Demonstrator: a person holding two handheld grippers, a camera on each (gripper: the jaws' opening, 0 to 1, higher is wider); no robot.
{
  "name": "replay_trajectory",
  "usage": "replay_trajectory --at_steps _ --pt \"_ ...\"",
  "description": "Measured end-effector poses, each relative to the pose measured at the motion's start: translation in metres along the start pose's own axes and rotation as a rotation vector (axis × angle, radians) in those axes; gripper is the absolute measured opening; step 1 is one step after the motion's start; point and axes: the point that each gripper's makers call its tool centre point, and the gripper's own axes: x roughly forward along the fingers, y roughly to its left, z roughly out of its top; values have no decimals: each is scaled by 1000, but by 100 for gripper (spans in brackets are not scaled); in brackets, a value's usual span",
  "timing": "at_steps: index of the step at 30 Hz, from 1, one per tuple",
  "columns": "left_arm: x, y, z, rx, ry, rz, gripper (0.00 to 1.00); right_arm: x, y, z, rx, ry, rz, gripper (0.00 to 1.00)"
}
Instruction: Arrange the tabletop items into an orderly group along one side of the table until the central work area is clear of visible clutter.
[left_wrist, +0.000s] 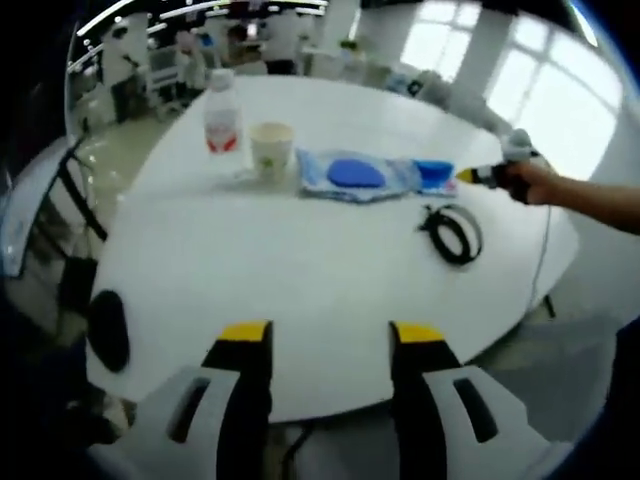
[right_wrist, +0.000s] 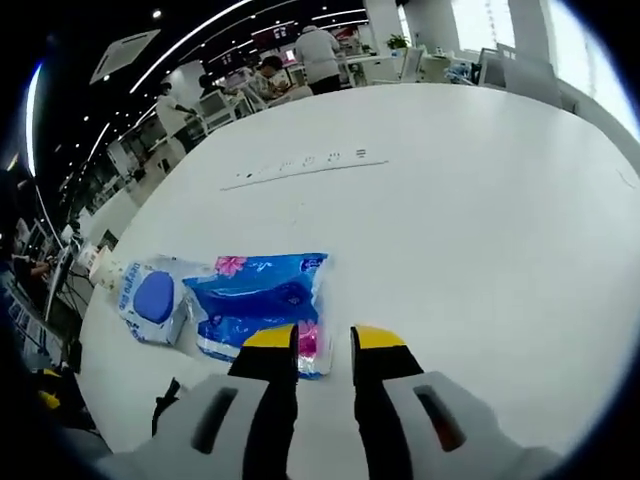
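On the white table (left_wrist: 300, 280) a clear bottle (left_wrist: 222, 115) with a red label, a paper cup (left_wrist: 271, 150) and two blue packs stand in a row at the far side. One pack is a wipes pack (left_wrist: 355, 175) with a blue oval lid (right_wrist: 153, 297). The other is a blue tissue pack (right_wrist: 255, 300). My right gripper (right_wrist: 324, 340) is narrowed on the tissue pack's near corner; in the left gripper view that gripper (left_wrist: 480, 176), held by a hand, meets the pack's right end. My left gripper (left_wrist: 331, 332) hangs open above the table's near edge with nothing between its jaws.
A coiled black cable (left_wrist: 452, 232) lies on the table to the right of the packs, also low in the right gripper view (right_wrist: 165, 400). A dark round object (left_wrist: 108, 328) sits by the table's near left edge. People and desks fill the background.
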Motion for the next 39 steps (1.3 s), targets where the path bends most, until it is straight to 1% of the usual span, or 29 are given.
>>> replay_trajectory --at_steps 1,3,6,9,14,17,22,25,32,34,39 --pt "1 2 -1 -22 0 0 43 4 -1 -1 -1 12 -4 19" --pt "1 5 0 -28 -3 12 43 7 0 -1 -1 13 -3 18" --pt "3 8 -3 -30 15 30 42 10 3 6 10 -14 9 12" --pt "3 10 -4 -36 15 41 42 13 3 8 -7 -14 1 6" --pt "2 18 -3 -69 4 57 41 13 2 7 -14 -3 -2 5" --pt "1 19 -2 -85 -2 58 41 10 1 6 -18 -1 -5 5" --pt "2 19 -2 -83 -6 59 41 5 -2 5 -30 -1 -1 4" --pt "3 19 -2 -82 -4 57 41 4 -2 4 -66 2 8 4" --pt "3 19 -3 -92 -5 51 40 2 -3 5 -101 -5 27 3" --pt "3 17 -2 -100 -9 47 40 3 -3 4 -138 2 39 3" --pt "1 18 -4 -116 -10 49 39 4 -1 1 -159 10 62 3"
